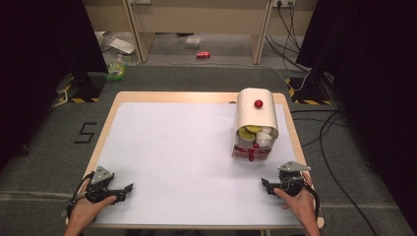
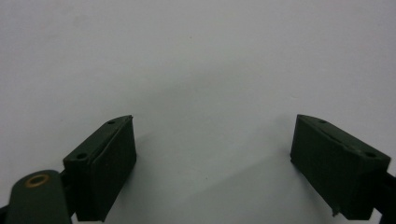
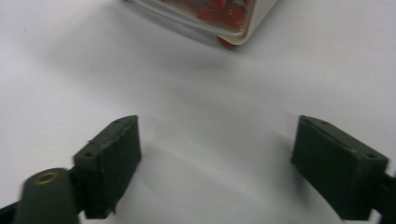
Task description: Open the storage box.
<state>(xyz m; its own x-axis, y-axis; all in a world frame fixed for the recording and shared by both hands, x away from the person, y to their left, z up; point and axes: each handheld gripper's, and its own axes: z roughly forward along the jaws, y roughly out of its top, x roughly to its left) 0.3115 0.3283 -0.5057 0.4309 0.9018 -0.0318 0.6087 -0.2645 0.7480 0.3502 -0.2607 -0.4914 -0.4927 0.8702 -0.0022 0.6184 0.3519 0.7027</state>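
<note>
The left hand-held gripper (image 1: 129, 188) rests low on the near-left corner of the bench (image 1: 172, 147), held in the person's left hand (image 1: 91, 205); in the left gripper view its two black jaws stand wide apart with nothing but bare white surface between and ahead of them. The right hand-held gripper (image 1: 264, 184) sits at the near-right corner in the right hand (image 1: 297, 199), jaws likewise spread wide and holding nothing; the two are well apart, one at each side of the bench.

Just ahead of the right hand-held gripper, a little beyond its jaws, stands a cream-white container with a rounded top (image 1: 256, 118) bearing a red knob (image 1: 258, 103); its open front faces the person, showing yellow, white and red pieces inside, too small to tell apart; the right gripper view catches its lower edge (image 3: 210, 23) with red shapes behind a clear panel. From the left hand-held gripper it lies far off, across the bench.

Beyond the bench, on the floor, lies a small red can (image 1: 203, 55); cables (image 1: 327, 132) trail at the right.
</note>
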